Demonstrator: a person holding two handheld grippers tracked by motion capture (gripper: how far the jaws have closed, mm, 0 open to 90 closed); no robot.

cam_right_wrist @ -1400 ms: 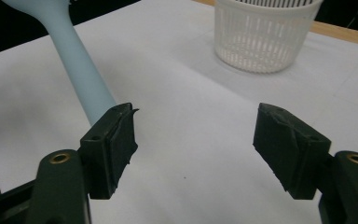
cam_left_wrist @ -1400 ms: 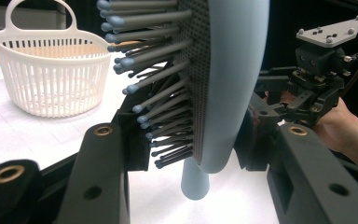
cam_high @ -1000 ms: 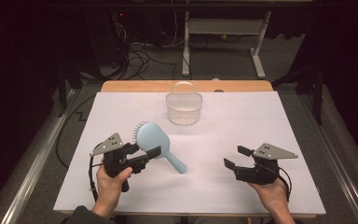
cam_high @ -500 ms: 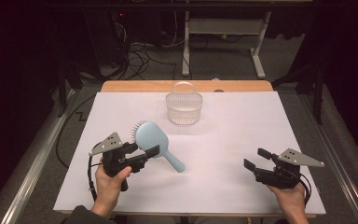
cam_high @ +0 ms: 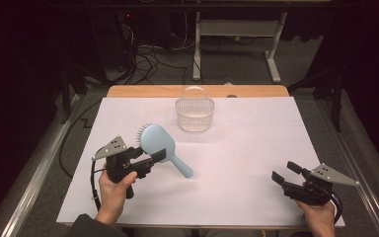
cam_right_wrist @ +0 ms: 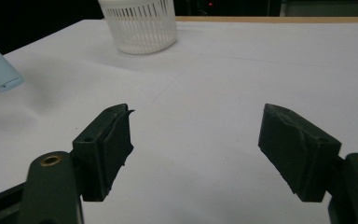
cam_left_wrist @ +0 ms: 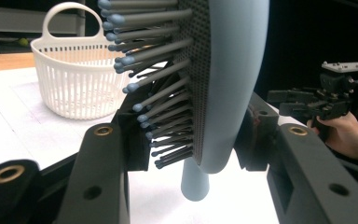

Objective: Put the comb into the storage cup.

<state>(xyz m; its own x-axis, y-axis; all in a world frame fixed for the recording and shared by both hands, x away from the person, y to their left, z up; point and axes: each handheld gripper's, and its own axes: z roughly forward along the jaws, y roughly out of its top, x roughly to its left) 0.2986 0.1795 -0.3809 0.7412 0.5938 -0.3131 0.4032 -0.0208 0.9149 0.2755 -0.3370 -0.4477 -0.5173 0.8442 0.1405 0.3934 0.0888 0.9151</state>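
Note:
A light blue hairbrush (cam_high: 160, 148) is held above the white table at the left, its handle slanting down to the right. My left gripper (cam_high: 150, 157) is shut on the brush head. In the left gripper view the two jaws pinch the hairbrush (cam_left_wrist: 223, 84), bristles facing left and the handle end hanging below. My right gripper (cam_high: 287, 173) stands open low over the table near the front right corner, with nothing between its fingers (cam_right_wrist: 107, 144). The tip of the brush handle (cam_right_wrist: 0, 70) shows at the left edge of the right gripper view.
A white slatted basket (cam_high: 194, 111) with an arched handle stands at the back middle of the white-covered table (cam_high: 256, 143). A wooden strip (cam_high: 148, 91) runs along the far edge. Cables and a metal frame lie on the floor beyond.
My right gripper has moved to the right and lower, toward the front right corner. The left gripper and the hairbrush have stayed in place.

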